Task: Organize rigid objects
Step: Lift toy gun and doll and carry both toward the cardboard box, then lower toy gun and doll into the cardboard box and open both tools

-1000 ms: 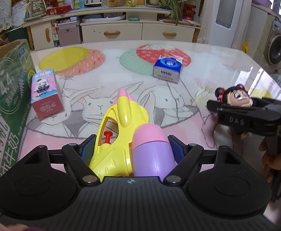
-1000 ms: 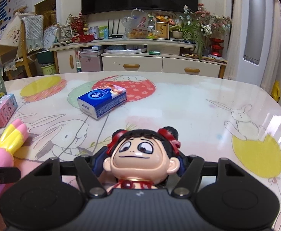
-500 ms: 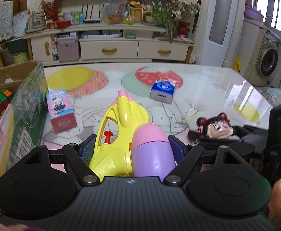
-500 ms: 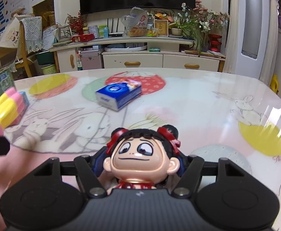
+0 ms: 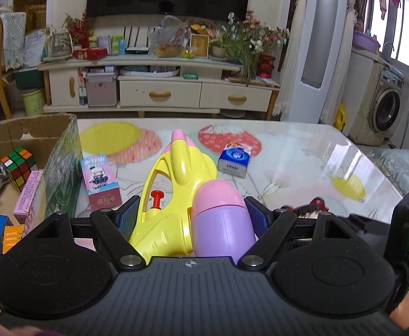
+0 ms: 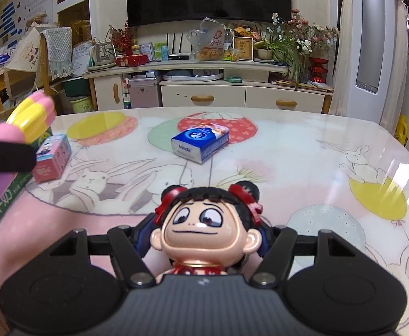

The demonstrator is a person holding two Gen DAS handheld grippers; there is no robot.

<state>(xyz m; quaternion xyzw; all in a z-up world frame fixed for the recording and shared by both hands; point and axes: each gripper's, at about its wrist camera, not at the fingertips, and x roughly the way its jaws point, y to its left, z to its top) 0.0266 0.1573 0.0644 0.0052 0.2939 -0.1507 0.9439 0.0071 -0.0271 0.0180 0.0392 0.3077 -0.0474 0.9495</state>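
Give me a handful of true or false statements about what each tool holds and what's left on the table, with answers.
1. The left tool grips a water gun. True.
2. The right tool is empty. False: it grips a doll.
3. A blue tissue pack lies on the table. True.
4. The Rubik's cube sits on the table. False: it is in the cardboard box.
5. The pink box stands beside the cardboard box. True.
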